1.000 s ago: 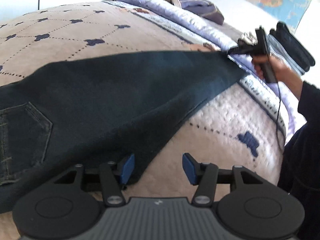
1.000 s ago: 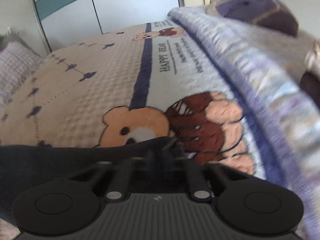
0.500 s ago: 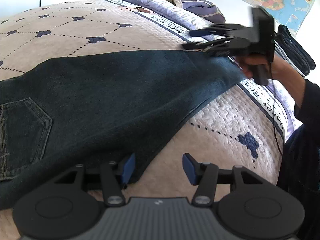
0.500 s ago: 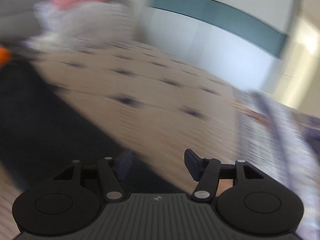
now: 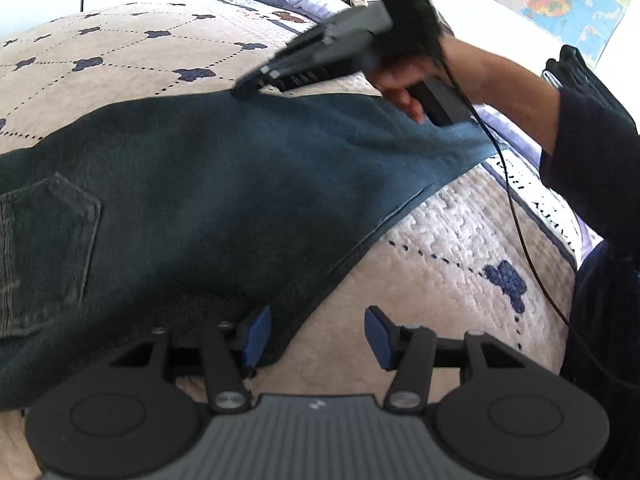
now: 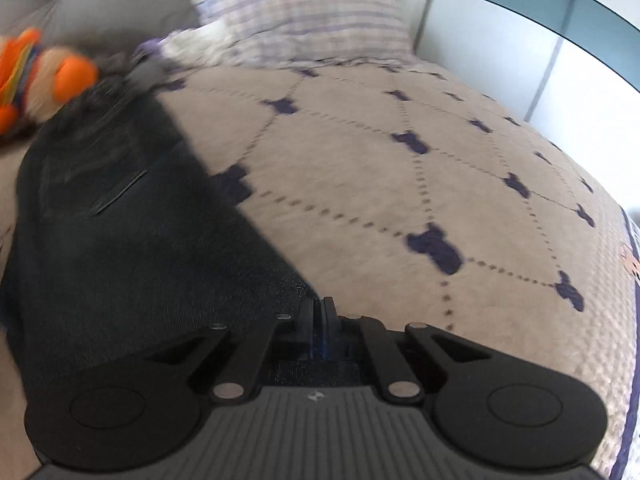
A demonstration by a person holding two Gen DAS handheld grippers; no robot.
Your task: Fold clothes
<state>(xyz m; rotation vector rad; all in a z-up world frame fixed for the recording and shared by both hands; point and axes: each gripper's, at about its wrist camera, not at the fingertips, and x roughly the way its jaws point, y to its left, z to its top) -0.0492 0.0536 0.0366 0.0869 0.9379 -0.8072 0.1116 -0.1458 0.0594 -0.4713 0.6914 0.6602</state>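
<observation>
Two grippers worked on one pair of dark jeans (image 5: 208, 200) spread across the bed (image 5: 460, 248). To fold well, the right gripper (image 6: 318, 312) should carry its edge straight over and lay it flat on the other half, with no wrinkles. Its fingers were pressed together, and the far edge of the jeans lay right at them; a pinch looked likely but was hard to see. The left gripper (image 5: 316, 334) had its fingers spread, the left one touching the near edge and nothing between them.
</observation>
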